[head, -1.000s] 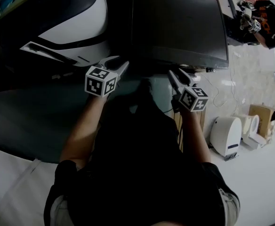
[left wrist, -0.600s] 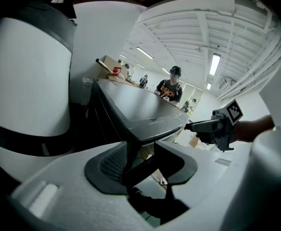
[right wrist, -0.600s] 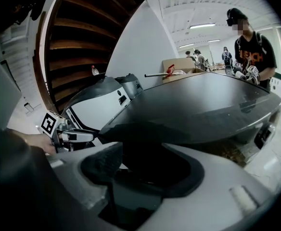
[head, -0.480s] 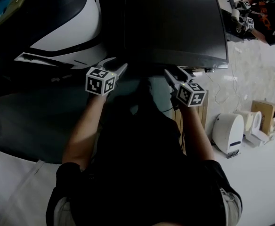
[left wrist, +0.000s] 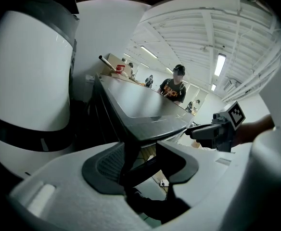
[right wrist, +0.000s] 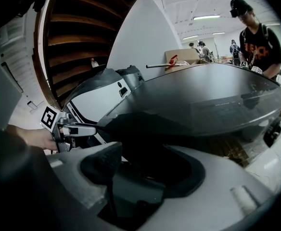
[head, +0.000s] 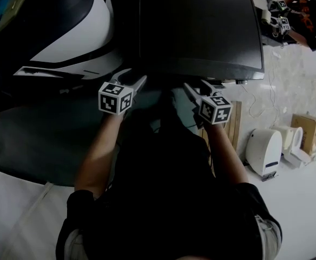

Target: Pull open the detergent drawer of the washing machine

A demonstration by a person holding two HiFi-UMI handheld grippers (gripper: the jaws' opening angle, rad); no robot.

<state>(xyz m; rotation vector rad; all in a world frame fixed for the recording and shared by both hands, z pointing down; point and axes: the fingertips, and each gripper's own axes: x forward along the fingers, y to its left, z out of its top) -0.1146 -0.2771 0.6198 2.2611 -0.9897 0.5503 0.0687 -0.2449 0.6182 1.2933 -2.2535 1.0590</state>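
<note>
The washing machine (head: pixel 201 26) is a dark grey box straight ahead; its front face lies in shadow under the top's edge, and I cannot make out the detergent drawer. My left gripper (head: pixel 135 76) is at the machine's front left corner. Its jaws have just been opening and now stand wide; the corner (left wrist: pixel 131 148) shows in the gap between the fingers (left wrist: pixel 104 165), unpressed. My right gripper (head: pixel 197 86) is near the front edge to the right, jaws just opened wide, with only dark shadow between its pads (right wrist: pixel 102 162). Each gripper shows in the other's view: the left gripper (right wrist: pixel 66 128), the right gripper (left wrist: pixel 212 131).
A white-and-black curved appliance (head: pixel 77 31) stands close on the machine's left. To the right on the pale floor are a wooden board (head: pixel 234 129), a white device (head: pixel 266 150), a cardboard box (head: pixel 304 126) and cables. A person (head: pixel 304 10) stands beyond the machine.
Both grippers' jaws have spread wider. The right gripper has shifted a little to the left, toward the left one, and both have sunk slightly along the machine's front edge.
</note>
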